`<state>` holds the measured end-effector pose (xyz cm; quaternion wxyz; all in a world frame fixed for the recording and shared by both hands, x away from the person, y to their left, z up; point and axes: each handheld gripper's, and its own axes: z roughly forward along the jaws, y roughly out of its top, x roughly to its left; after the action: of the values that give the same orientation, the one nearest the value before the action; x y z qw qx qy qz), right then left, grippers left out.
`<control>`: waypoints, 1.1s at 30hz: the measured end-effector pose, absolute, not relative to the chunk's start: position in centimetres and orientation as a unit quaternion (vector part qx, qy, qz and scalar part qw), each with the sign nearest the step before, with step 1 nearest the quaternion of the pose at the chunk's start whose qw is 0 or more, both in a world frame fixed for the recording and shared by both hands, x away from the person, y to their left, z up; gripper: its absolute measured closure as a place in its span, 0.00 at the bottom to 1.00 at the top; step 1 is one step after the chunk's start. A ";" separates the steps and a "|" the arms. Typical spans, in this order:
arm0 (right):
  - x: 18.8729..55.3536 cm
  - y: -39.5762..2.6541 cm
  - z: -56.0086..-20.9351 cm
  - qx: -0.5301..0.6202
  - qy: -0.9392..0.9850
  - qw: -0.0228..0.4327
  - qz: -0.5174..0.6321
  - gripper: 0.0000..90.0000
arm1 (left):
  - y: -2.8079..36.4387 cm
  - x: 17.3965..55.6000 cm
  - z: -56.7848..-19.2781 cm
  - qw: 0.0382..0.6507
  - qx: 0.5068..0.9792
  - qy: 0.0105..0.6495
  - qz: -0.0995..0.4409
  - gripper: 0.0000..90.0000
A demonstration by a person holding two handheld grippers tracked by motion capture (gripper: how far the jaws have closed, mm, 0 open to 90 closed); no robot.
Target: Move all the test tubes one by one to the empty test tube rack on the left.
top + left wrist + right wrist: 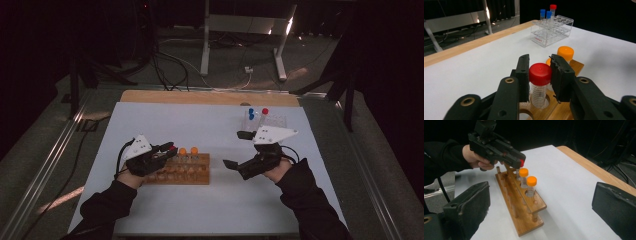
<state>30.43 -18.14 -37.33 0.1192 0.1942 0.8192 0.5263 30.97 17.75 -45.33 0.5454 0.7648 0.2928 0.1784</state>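
In the high view, a white surface [210, 200] carries a wooden tube rack [182, 172] near the person's side and a clear plastic tube rack [272, 121] at the far right. The left tongs [170, 148] reach over the left end of the wooden rack, pinching a red-capped tube [172, 148]. Two orange-capped tubes [188, 151] stand in the rack just to the right of them. The right tongs [237, 150] hang between the two racks, spread wide, gripping nothing. In the clear rack stand two blue-capped tubes [251, 113] and one with a red cap [264, 111].

In the left gripper view, the left tongs [539, 72] press on the cap of the red-capped tube [539, 83] from both sides. The tube is upright, with its lower end in a hole of the wooden tube rack [560, 110]. An orange-capped tube [565, 53] stands behind it, a second is mostly hidden by the jaw. The clear plastic tube rack [551, 31] sits far off near the surface's wooden edge.

In the right gripper view, the right tongs [544, 202] stand wide apart with only air between them. Beyond them lies the wooden tube rack [520, 202], with the two orange-capped tubes [527, 182] upright in its top board. The left tongs [520, 163], held in a hand [476, 158], meet at the red cap at the rack's far end.
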 end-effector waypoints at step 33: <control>37.4 -27.1 -39.5 0.346 0.757 0.233 0.503 0.07 | 20.4 27.8 -43.0 0.598 0.743 0.261 0.152 0.01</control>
<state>37.45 -27.10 -39.51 0.2326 0.3456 0.7571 0.5032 27.78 20.40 -42.99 0.5978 0.7426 0.2612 0.1516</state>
